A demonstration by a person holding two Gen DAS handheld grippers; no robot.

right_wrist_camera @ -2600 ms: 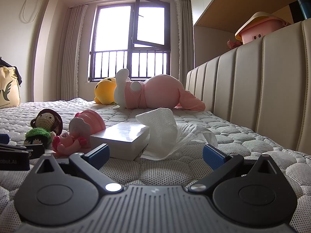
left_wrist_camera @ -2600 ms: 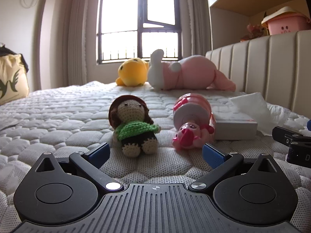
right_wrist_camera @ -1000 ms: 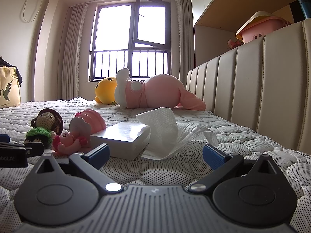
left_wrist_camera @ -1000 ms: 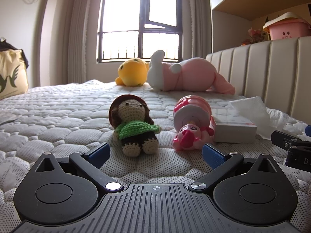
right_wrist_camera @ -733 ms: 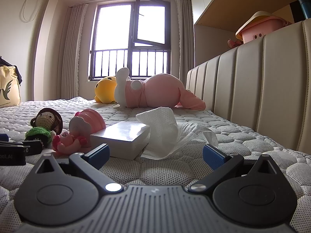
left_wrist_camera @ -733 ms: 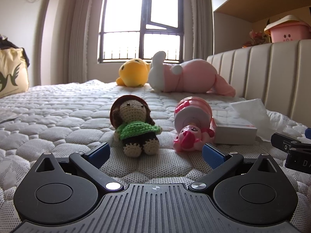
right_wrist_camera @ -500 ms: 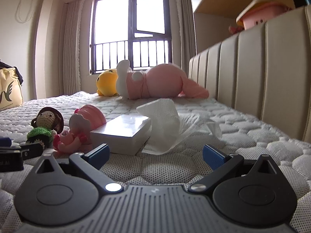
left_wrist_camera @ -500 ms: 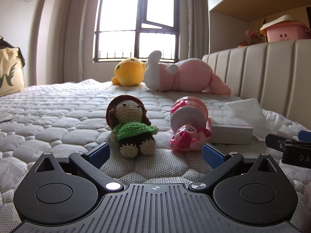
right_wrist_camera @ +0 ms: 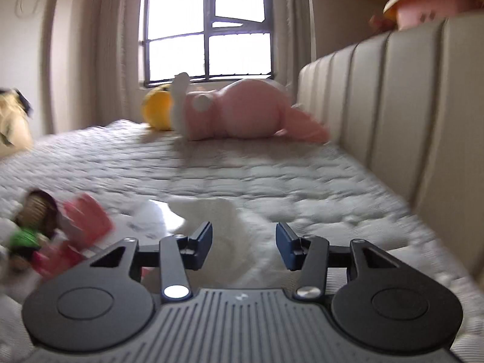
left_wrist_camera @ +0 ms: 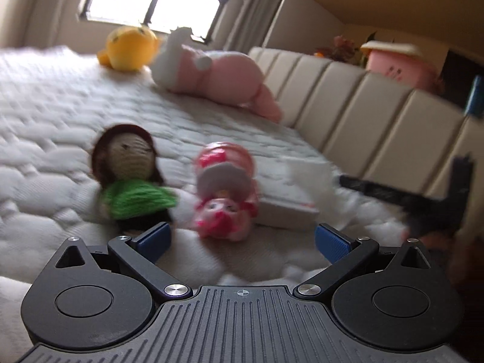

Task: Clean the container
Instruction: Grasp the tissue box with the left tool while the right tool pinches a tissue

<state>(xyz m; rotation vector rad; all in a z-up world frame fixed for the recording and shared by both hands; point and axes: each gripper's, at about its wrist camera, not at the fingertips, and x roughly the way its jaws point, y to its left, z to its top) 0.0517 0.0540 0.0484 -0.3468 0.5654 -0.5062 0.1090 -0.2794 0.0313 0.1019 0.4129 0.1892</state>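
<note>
Blue pads of the left gripper [left_wrist_camera: 242, 239] stand wide apart and empty, low over the mattress [left_wrist_camera: 45, 121], with the pink container [left_wrist_camera: 225, 190] lying on its side just ahead between them, a doll [left_wrist_camera: 130, 175] to its left and a tissue box [left_wrist_camera: 287, 208] touching its right. The right gripper [right_wrist_camera: 243, 242] has its fingers partly closed, still apart, holding nothing, above the blurred white tissue [right_wrist_camera: 211, 211]; the container [right_wrist_camera: 84, 224] lies off to its left.

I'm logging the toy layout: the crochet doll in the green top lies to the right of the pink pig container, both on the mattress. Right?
Not quite. In the left wrist view the crochet doll lies to the left of the pink pig container, not the right. Both are on the mattress, as you say.
</note>
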